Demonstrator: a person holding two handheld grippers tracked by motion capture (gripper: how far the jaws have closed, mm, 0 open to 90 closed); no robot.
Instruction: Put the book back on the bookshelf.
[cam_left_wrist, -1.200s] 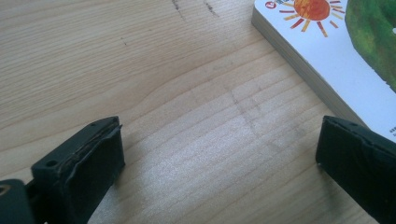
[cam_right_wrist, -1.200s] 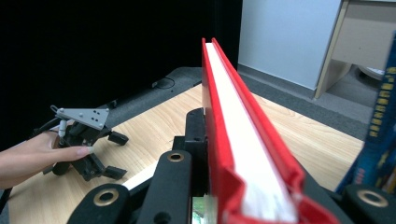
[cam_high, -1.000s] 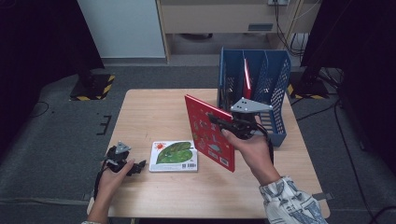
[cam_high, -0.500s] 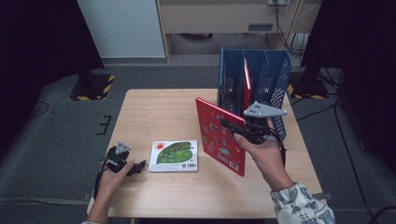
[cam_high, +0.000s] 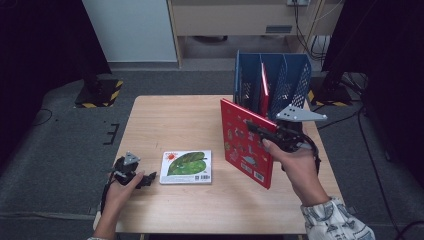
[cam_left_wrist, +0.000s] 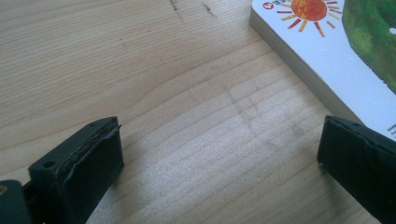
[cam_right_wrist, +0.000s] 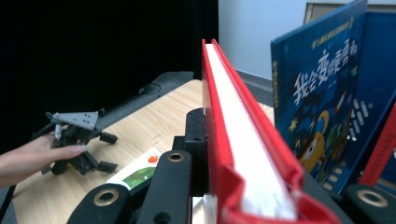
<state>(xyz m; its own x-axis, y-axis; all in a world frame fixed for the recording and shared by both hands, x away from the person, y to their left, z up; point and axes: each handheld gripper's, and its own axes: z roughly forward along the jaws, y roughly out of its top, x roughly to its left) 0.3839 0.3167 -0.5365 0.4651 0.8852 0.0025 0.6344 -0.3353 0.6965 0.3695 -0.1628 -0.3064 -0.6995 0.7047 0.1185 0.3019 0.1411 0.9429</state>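
Clearly the thin red hardcover book (cam_high: 247, 142) stands upright above the wooden table (cam_high: 165, 117), clamped in the right gripper (cam_high: 260, 131) just before the blue mesh file rack (cam_high: 295, 80); the carrying step seems underway; next it likely needs aligning with a free slot, while the left gripper (cam_high: 142, 180) rests open beside the flat leaf-cover board book (cam_high: 186, 166)

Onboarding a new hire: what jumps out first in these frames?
The big red book, held upright above the table's right half, clamped in the right gripper. Just behind it stands the blue file rack with books already in its slots. Near the left gripper, whose jaws stand open, a white book with a green leaf lies flat.
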